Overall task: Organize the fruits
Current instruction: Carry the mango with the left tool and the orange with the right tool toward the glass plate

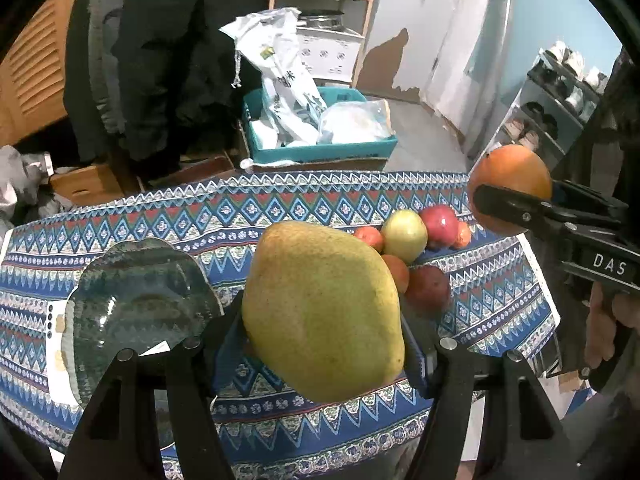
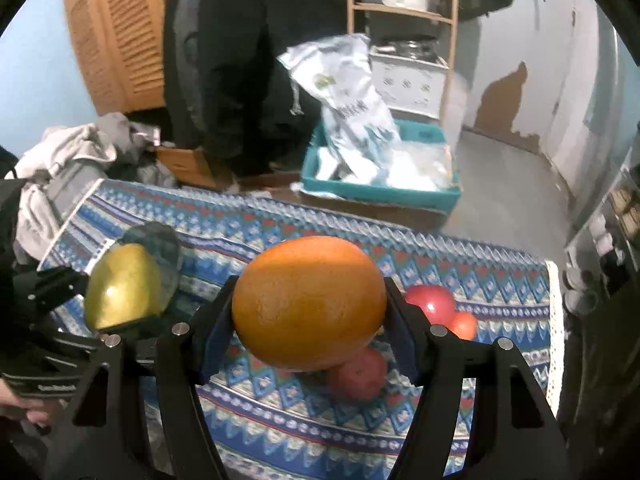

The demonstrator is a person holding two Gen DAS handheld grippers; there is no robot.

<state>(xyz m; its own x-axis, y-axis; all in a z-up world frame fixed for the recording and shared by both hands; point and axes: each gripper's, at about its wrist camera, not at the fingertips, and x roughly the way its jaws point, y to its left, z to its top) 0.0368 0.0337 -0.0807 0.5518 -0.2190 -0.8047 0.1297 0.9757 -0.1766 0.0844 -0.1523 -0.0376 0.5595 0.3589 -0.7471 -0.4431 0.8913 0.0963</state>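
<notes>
Yellow-green mango [image 1: 324, 312] clamped in left gripper [image 1: 320, 332]

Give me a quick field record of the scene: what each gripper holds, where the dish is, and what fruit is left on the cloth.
left gripper: shut on yellow-green pear, held above the table
right gripper: shut on orange, held above the table
glass dish: on the patterned tablecloth, left of the pear, holds no fruit
fruit pile: red, orange and one yellow-green fruit together on the cloth, right of the pear
</notes>
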